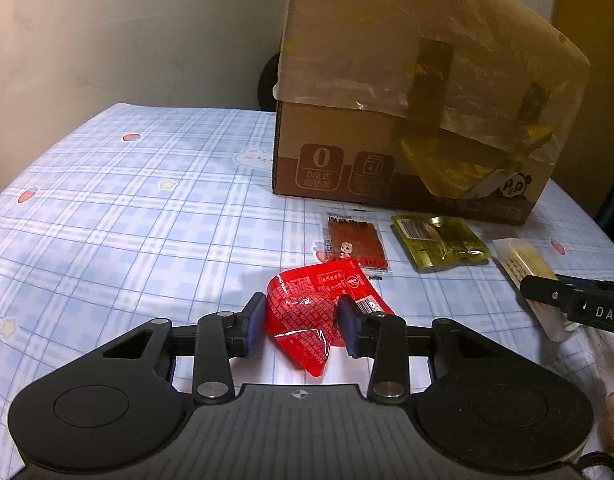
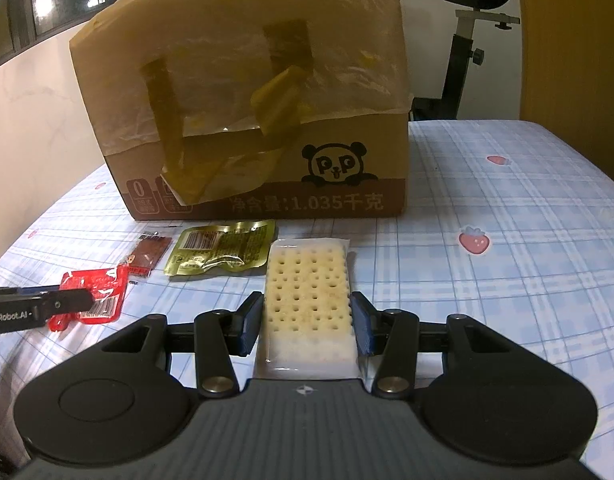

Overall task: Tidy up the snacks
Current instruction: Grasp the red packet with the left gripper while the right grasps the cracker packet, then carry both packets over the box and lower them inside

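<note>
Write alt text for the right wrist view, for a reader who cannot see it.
The right gripper clamps a clear-wrapped cracker pack on a checked tablecloth. Beyond it lie a gold packet and a brown snack strip before a taped cardboard box. At left, the left gripper's finger crosses a red packet.

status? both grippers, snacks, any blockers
Left gripper pinching red packet. Right gripper clamped on cracker pack. Brown strip and green pouch on the cloth before the cardboard box. Nothing in the way.
</note>
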The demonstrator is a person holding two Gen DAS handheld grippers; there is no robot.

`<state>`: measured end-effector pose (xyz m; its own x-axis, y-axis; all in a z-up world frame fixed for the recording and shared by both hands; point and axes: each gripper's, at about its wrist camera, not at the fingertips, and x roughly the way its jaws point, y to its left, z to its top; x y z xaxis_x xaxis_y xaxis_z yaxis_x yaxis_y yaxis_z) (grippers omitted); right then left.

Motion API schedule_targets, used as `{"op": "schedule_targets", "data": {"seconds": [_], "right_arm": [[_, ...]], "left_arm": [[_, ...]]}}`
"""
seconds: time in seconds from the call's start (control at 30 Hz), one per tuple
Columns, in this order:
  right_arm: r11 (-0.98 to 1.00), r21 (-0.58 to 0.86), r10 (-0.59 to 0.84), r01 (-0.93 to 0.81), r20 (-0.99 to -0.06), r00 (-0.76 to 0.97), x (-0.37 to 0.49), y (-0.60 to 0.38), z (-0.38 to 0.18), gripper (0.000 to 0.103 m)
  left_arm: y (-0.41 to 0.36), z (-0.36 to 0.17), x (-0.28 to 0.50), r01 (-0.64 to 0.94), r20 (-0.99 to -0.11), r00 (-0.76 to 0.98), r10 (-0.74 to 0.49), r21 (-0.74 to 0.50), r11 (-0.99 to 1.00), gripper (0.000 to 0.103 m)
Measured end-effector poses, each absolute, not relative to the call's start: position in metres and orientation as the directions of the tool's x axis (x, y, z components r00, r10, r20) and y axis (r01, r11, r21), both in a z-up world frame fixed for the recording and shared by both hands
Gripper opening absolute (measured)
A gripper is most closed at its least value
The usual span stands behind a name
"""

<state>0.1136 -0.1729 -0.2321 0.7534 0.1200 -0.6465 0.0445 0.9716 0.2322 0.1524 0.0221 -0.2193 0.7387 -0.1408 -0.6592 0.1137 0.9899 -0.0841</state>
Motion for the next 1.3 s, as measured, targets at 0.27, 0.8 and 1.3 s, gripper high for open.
{"op": "schedule_targets", "data": {"seconds": [0.27, 0.8, 1.3], "right_arm": [[0.974, 0.224, 0.116, 0.043, -0.649, 0.752, 0.114, -0.171, -0.232, 0.049], [0.972, 0.233, 0.127, 0.037, -0.646, 0.752, 0.115, -0.171, -0.232, 0.049], [0.965, 0.262, 0.133, -0.018, -0.429, 0.893, 0.093, -0.183, -0.148, 0.049]], "left_arm": [[0.031, -0.22, 0.144, 0.102, -0.636, 0.755, -0.16, -0.128, 0.987, 0.037], [0.035, -0.202, 0.128, 0.1, -0.602, 0.781, -0.168, -0.145, 0.984, 0.034], [0.025, -0.099, 0.132, 0.189, -0.4, 0.892, -0.211, -0.094, 0.977, 0.035]]}}
